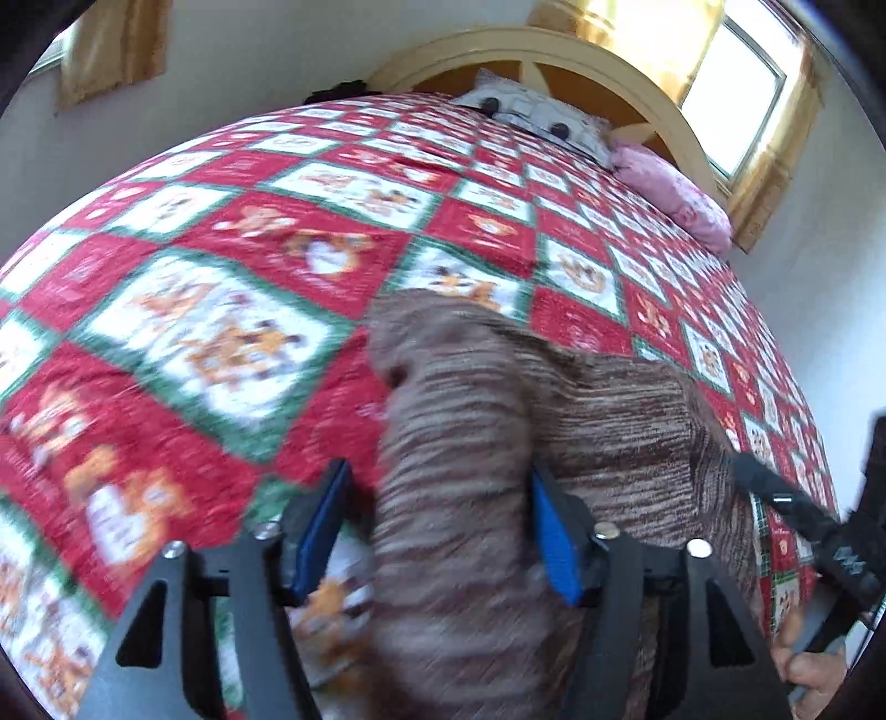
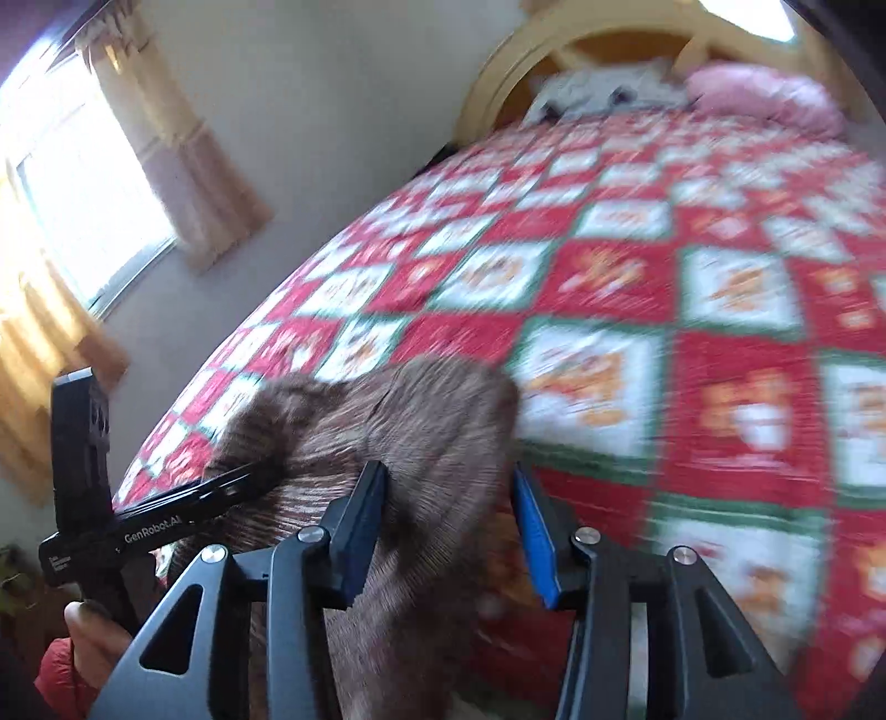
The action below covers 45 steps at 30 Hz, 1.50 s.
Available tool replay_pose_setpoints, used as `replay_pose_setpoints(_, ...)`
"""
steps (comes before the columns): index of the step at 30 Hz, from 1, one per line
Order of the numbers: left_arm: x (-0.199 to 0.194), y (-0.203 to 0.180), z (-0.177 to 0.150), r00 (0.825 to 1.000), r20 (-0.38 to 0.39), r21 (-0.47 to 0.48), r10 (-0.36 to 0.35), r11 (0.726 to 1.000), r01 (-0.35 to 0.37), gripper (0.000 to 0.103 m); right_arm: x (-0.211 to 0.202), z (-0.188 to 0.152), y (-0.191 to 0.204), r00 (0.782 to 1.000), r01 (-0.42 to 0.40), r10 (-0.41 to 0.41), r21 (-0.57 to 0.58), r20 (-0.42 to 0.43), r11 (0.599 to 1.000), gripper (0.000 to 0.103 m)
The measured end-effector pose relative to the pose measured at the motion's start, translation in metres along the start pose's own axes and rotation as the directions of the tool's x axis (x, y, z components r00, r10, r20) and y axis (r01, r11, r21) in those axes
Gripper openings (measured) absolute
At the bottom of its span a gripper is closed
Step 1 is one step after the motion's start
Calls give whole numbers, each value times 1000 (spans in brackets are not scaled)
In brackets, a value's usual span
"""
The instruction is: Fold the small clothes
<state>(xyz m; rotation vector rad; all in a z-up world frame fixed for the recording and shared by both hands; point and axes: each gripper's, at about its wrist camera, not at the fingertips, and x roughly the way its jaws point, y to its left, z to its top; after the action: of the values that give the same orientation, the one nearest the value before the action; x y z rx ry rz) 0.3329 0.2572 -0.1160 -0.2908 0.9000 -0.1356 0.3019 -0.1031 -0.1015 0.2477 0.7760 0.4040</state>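
Between both spread grippers (left [image 1: 440,526], right [image 2: 448,526]) bunches the brown knit garment [image 1: 470,421].

The garment [image 1: 487,421] lay on the quilt [image 1: 232,310] at the near end of the bed, running between the fingers of both grippers. The left gripper [image 1: 440,531] was at its left side, the right gripper [image 2: 448,520] at its right. Two pillows [image 1: 531,113] lay at the far end, against the headboard [image 1: 554,50].
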Motion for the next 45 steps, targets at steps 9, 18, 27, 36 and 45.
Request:
replay_pose_setpoints(9,-88,5,-45,989,109,33,103,994,-107,70,-84,-39,63,999,-3,9,-184,31,983,25)
replay_pose_setpoints(18,-61,10,-90,979,27,34,204,978,-205,75,-41,-120,80,983,78,-117,-255,-143,964,24)
replay_pose_setpoints(27,-57,9,-94,954,87,31,285,957,-289,92,-49,-132,85,990,108,-129,-299,-52,948,25)
replay_pose_setpoints(36,-65,-4,-107,926,84,65,369,925,-375,103,-54,-133,90,983,149,-174,-292,-61,945,35)
replay_pose_setpoints(45,-116,-24,-134,942,65,137,330,932,-336,103,-109,-160,119,974,220,-227,-241,-1,945,56)
